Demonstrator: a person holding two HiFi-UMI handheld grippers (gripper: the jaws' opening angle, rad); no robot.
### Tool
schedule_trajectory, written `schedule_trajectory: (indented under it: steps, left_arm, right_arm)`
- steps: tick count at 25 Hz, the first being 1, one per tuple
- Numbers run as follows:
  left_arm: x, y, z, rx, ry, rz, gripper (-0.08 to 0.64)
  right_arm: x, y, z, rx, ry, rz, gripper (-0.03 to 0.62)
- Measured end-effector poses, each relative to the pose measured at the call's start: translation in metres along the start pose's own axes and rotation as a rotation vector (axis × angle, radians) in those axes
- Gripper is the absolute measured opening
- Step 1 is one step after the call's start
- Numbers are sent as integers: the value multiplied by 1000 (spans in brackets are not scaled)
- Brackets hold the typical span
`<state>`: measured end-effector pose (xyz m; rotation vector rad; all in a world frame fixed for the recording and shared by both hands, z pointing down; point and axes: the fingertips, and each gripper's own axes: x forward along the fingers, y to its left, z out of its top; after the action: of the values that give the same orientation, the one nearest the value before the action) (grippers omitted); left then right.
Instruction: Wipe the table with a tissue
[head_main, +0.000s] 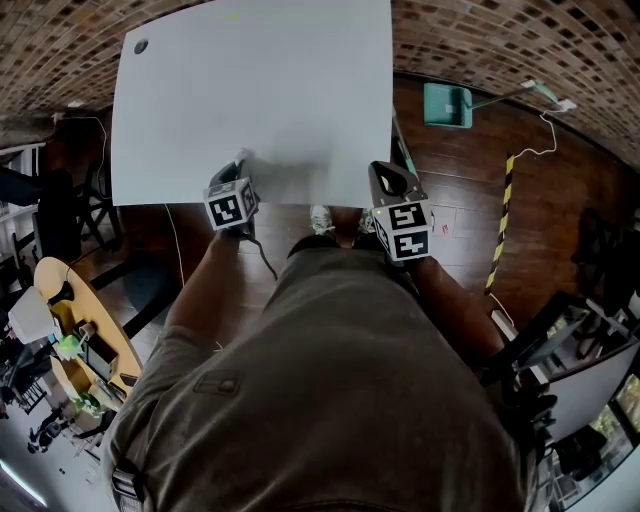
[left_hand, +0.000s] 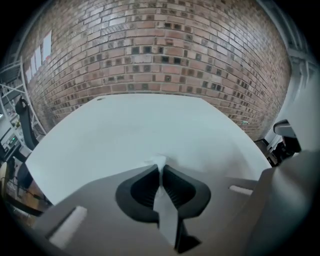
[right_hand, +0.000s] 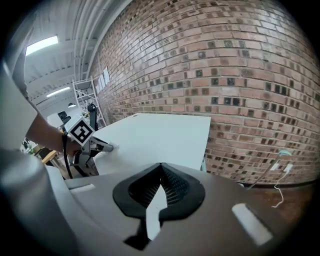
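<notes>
A person stands at the near edge of a white table (head_main: 250, 90), a two-jaw gripper in each hand. The left gripper (head_main: 238, 168) reaches over the near edge, left of the middle. Its jaws are pinched together on a crumpled white tissue (left_hand: 158, 161), which pokes out past the tips and rests against the tabletop just inside that edge. The right gripper (head_main: 386, 172) is held at the table's near right corner, with its jaws closed on each other and nothing between them. Its own camera looks across the tabletop toward the left gripper and the brick wall (right_hand: 240, 75) behind the far edge. A small dark round hole (head_main: 141, 46) marks the far left corner of the table. On the wooden floor to the right lie a teal dustpan (head_main: 446, 105) and a strip of yellow-and-black tape (head_main: 500, 220), both well apart from the table.
</notes>
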<state>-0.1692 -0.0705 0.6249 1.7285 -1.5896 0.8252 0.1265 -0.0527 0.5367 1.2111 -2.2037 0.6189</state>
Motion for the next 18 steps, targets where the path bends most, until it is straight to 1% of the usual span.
schedule_trajectory:
  steps: [3,5,7,9,12,14,18]
  left_arm:
    - [-1,-7,0,2,-1,-10,23]
    - [-1,-20,0,17,1,-36,23]
    - [1,-40,0,43,6,-78,23]
    - [3,-65,0,82,8,-131,23]
    - [5,-110,-1,171,10,-210,23]
    - [4,-140,-4,217,17,-267,23]
    - [-2,-192,-12,305,31,-364,23]
  right_arm:
    - [-3,1,1,4,-1,-7,14]
    - [-5,0,0,8,-4,-14,14]
    - [-7,-2,0,14,-6,-22,14]
    - [-9,-5,0,20,-9,-30,14]
    - [-15,-12,-4,27,-12,-45,14]
    - [-20,-17,-8,34,-9,-57,14]
    - [-28,-24,-8,56,-32,-74,14]
